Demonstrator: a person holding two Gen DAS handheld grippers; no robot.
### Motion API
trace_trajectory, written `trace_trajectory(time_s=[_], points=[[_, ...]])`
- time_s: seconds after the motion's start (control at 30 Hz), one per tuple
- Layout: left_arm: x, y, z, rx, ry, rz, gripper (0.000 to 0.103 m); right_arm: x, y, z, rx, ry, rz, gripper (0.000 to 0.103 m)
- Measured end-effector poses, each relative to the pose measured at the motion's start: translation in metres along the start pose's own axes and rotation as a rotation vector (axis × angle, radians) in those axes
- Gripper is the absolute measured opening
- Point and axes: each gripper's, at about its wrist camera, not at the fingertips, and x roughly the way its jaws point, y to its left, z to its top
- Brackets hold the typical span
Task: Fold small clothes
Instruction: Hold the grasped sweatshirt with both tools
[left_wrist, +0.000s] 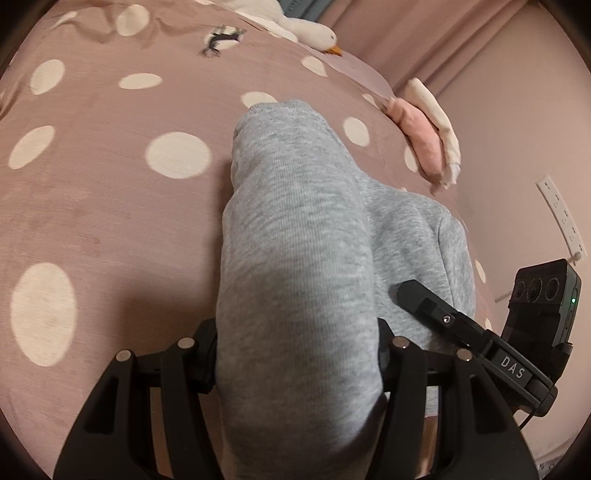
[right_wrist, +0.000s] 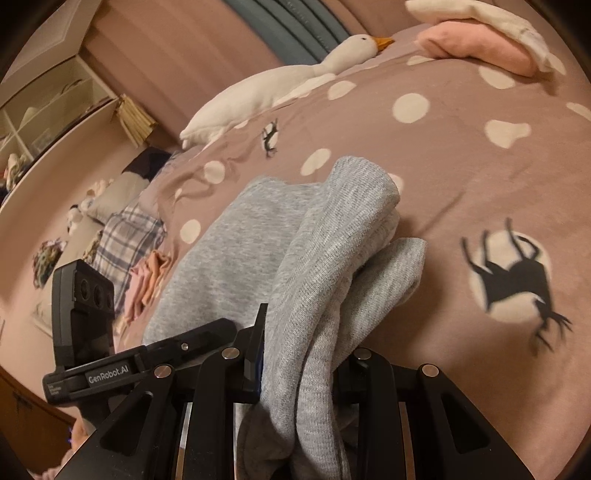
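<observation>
The grey knit garment (left_wrist: 295, 236) is bunched in thick folds, clamped in both the left gripper (left_wrist: 295, 362) and the right gripper (right_wrist: 299, 369), draping ahead onto the dotted bedspread (left_wrist: 110, 206). Only the right wrist view shows what seems a heap of clothes (right_wrist: 125, 236) far left of the tool.

The left gripper's (left_wrist: 295, 354) fingertips are buried under the grey garment (left_wrist: 295, 229), which runs off the bottom edge. The right gripper's (right_wrist: 295, 373) pads are likewise covered by cloth (only its linkage shows). The goose's (left_wrist: 295, 22) body is cut by the top edge. Shelf (right_wrist: 44, 107) contents are too small to tell.
</observation>
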Motion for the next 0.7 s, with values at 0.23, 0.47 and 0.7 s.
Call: trace_trajectory(time_s=[0.23, 0.47, 0.7], points=[[0.007, 0.024, 0.008, -0.04, 0.001, 0.001, 0.058, 0.022, 0.014, 0.004, -0.064, 0.007, -0.019, 0.027], [0.017, 0.022, 0.019, -0.033, -0.003, -0.01, 0.059, 0.025, 0.014, 0.013, -0.102, 0.008, -0.04, 0.027], [0.03, 0.023, 0.021, -0.018, 0.019, -0.009, 0.06, 0.027, 0.007, 0.017, -0.092, 0.01, -0.063, 0.027]])
